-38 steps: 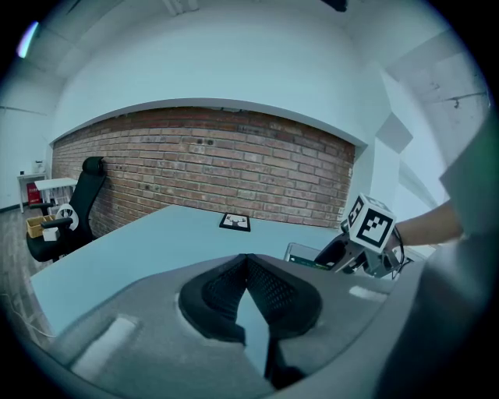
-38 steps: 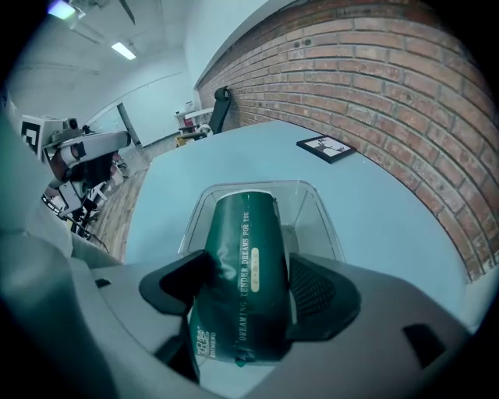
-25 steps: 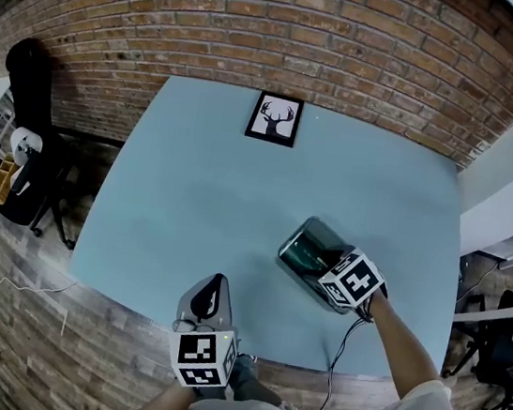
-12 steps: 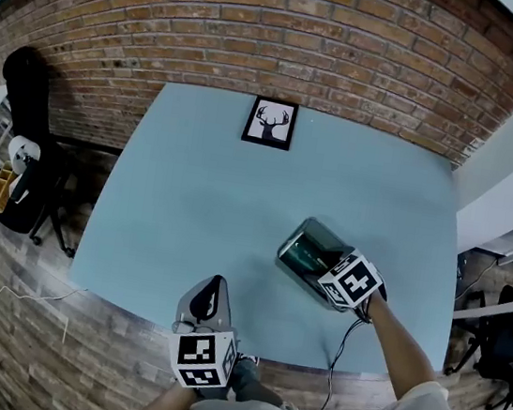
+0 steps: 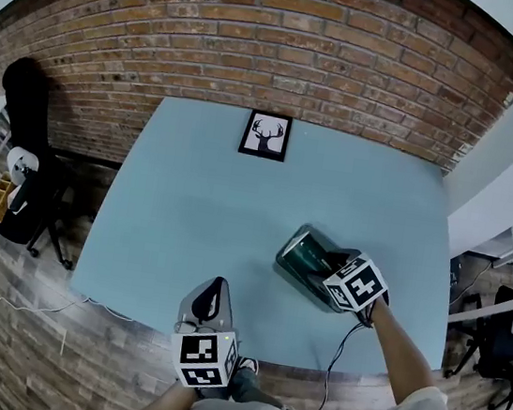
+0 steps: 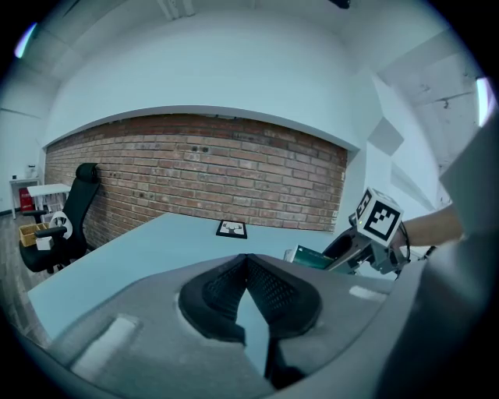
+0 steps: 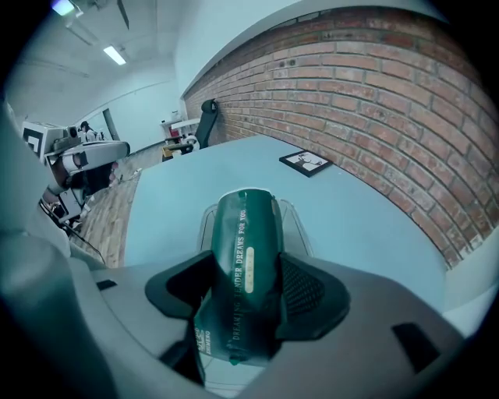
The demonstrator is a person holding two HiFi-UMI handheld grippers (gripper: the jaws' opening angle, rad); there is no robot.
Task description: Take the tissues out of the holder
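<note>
A dark green tissue pack (image 7: pixel 243 269) stands between the pads of my right gripper (image 7: pixel 245 304), which is shut on it. Those jaws have just been closing on the pack. Its far end pokes over the clear plastic holder (image 7: pixel 295 222) lying on the blue table (image 5: pixel 191 200). From the head view the right gripper (image 5: pixel 328 264) is at the holder (image 5: pixel 299 255), with the green pack (image 5: pixel 309 250) showing through it. My left gripper (image 5: pixel 210 289) hovers near the table's front edge, well apart from the holder. Its jaws (image 6: pixel 248 269) meet at the tips with nothing between them.
A framed deer picture (image 5: pixel 266 136) lies at the table's far edge by the brick wall. A black office chair (image 5: pixel 20 138) stands off the left side. The right gripper (image 6: pixel 352 248) and pack (image 6: pixel 313 257) show in the left gripper view.
The right gripper has risen slightly with the green pack in it. The left gripper has stayed where it was.
</note>
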